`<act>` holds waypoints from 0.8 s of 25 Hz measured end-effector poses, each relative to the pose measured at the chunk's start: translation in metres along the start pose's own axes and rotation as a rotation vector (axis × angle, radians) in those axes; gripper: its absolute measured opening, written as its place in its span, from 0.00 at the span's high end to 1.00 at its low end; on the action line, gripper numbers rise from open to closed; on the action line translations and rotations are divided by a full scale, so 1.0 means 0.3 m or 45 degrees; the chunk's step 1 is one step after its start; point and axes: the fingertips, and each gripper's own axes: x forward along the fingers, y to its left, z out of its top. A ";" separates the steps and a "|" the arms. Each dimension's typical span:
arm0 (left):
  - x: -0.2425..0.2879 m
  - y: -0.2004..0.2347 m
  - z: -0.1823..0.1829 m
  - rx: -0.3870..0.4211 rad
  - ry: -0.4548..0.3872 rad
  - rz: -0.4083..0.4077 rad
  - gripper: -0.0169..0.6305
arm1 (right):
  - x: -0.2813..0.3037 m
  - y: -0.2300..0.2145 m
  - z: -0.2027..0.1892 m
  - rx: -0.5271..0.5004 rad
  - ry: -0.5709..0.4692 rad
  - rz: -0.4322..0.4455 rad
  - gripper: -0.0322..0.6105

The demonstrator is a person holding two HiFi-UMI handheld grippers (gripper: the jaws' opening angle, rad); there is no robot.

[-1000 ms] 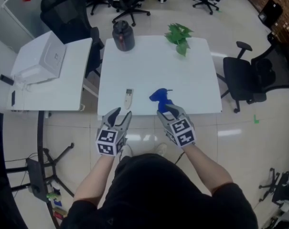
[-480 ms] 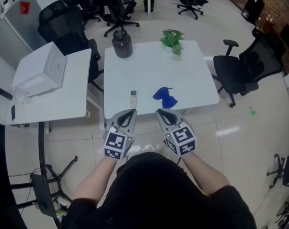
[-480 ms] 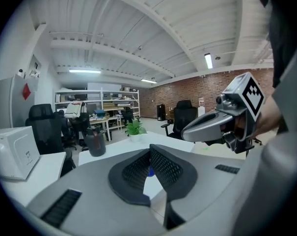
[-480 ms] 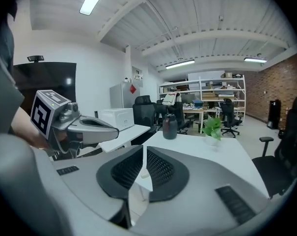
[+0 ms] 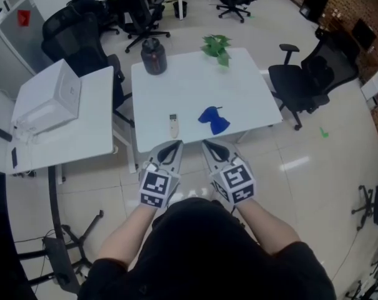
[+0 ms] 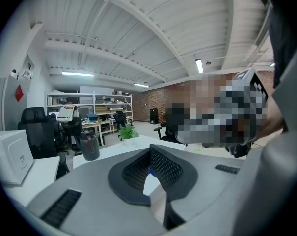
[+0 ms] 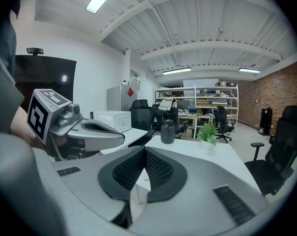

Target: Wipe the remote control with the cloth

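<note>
A small white remote control (image 5: 173, 125) lies near the front edge of the white table (image 5: 189, 86). A crumpled blue cloth (image 5: 213, 119) rests just to its right. Both grippers are held short of the table's front edge, over the floor and close to the person's body. The left gripper (image 5: 174, 145) is shut with nothing in it, and its ribbed pads meet at the tip in the left gripper view (image 6: 149, 149). The right gripper (image 5: 208, 144) is also shut and empty (image 7: 144, 150). Neither touches the remote or the cloth.
A dark bottle (image 5: 154, 56) and a green potted plant (image 5: 216, 46) stand at the table's far edge. A side table with a white box (image 5: 48, 95) adjoins on the left. Black office chairs (image 5: 307, 80) stand to the right and behind.
Both grippers have pulled back from the table's front edge toward the body. Both sets of jaws have gone from open to shut, empty. The right gripper has left the cloth.
</note>
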 end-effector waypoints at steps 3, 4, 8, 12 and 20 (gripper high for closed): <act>-0.009 -0.007 -0.003 -0.002 -0.002 -0.006 0.97 | -0.007 0.016 0.004 0.000 -0.006 -0.005 0.94; -0.010 -0.007 -0.003 -0.002 -0.004 -0.005 0.97 | -0.008 0.020 0.008 0.002 -0.009 -0.002 0.94; -0.007 -0.006 0.000 -0.004 -0.008 -0.002 0.97 | -0.010 0.020 0.019 0.005 -0.010 -0.005 0.94; 0.000 0.003 0.000 -0.009 -0.010 0.007 0.97 | -0.004 0.016 0.020 -0.014 -0.004 -0.002 0.94; 0.018 0.006 0.020 -0.009 -0.012 0.004 0.97 | 0.002 0.010 0.037 -0.024 -0.001 0.005 0.94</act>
